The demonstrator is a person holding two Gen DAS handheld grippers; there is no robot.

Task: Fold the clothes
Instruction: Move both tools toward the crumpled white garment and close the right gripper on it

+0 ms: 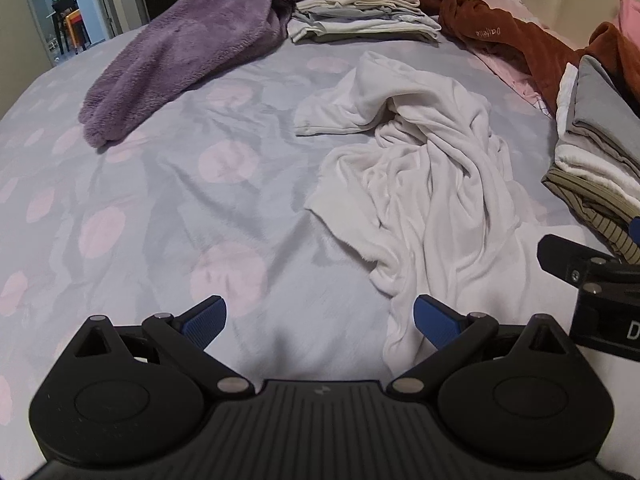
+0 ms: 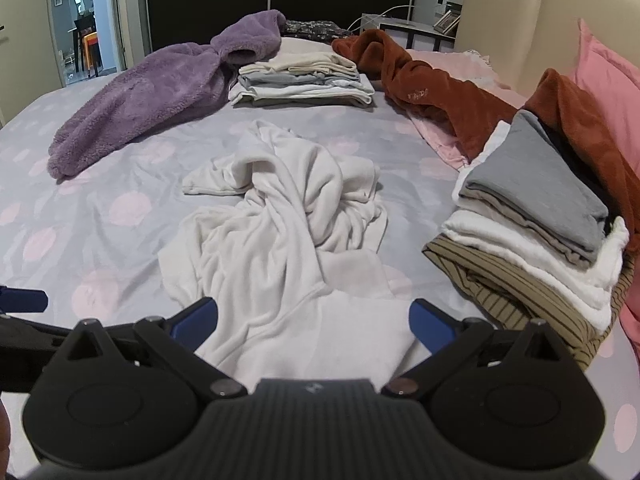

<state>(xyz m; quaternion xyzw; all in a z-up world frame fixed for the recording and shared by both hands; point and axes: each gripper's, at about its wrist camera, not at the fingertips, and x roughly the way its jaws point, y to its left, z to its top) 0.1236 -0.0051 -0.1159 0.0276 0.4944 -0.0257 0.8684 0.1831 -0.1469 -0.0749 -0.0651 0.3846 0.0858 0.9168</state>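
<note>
Done so far: two folded stacks sit on the bed [image 2: 100, 184]. The far stack [image 2: 304, 80] lies near the head of the bed, between the purple fleece and the rust one. The near stack [image 2: 532, 216], grey on top, white under it and striped cloth at the bottom, sits by the right edge.

In hand now: the white garment [image 2: 280, 216] lies crumpled in the middle of the bed, twisted on itself, with one cuffed sleeve reaching out to the left. Nothing on it looks folded yet.

Left gripper [image 1: 320, 320]: fingers spread wide, holding nothing. It hangs over bare bedsheet, and the garment's near edge just reaches its right-hand finger [image 1: 434, 320].

Right gripper [image 2: 312, 316]: fingers equally wide apart and empty. It is poised above the garment's near, flat part, which runs between them; I can't say whether they touch it.

Still loose: the purple fleece [image 2: 160, 92] sprawls at the far left, and the rust fleece [image 2: 432, 80] trails along the right side past the near stack. Both are unfolded.

My guess: well under way but not near finished. The white piece needs spreading flat first, and the two bulky fleeces remain.
</note>
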